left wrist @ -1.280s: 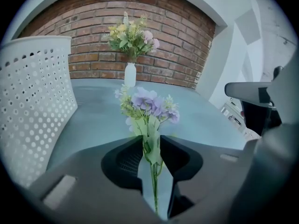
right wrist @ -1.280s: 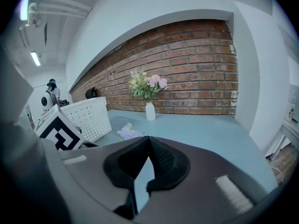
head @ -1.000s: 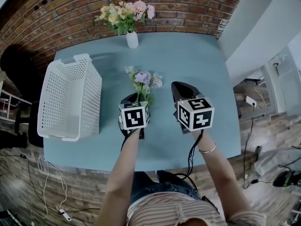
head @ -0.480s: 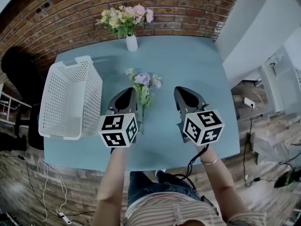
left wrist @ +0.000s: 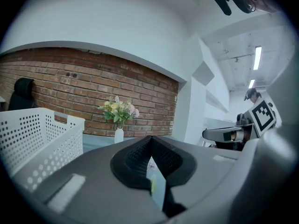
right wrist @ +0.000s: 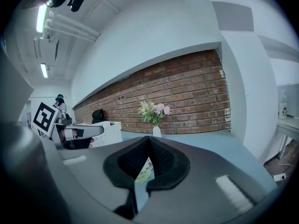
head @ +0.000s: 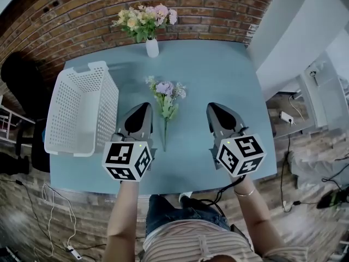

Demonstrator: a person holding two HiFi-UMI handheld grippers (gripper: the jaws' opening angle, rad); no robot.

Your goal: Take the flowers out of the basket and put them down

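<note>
- Blue-grey table [head: 218,75] fills the head view, and the flowers [head: 166,100] lie flat on it, out of the basket and touching neither gripper.
- Lilac and white blooms point towards the brick wall [head: 82,15], and the thin green stem runs back towards the person.
- Over on the left stands the white perforated basket [head: 82,116], upright at the table's left edge and just beside the left gripper.
- Left gripper [head: 145,107] hovers just left of the stem. Its own view shows the dark fingers [left wrist: 135,155] pressed together at the tips with nothing clamped between them.
- Right gripper [head: 211,108] sits on the other side of the flowers, a little further off. Its fingers [right wrist: 163,160] are closed too, tip to tip, gripping nothing.
- So the flowers rest between the two grippers, closer to the left one.
- Both marker cubes face up at the camera, the left one [head: 127,160] and the right one [head: 240,154], with a bare forearm behind each.
- At the far edge of the table a small white vase [head: 152,47] holds a separate bouquet of yellow and pink blooms, upright against the wall and well apart from the flowers lying down.
</note>
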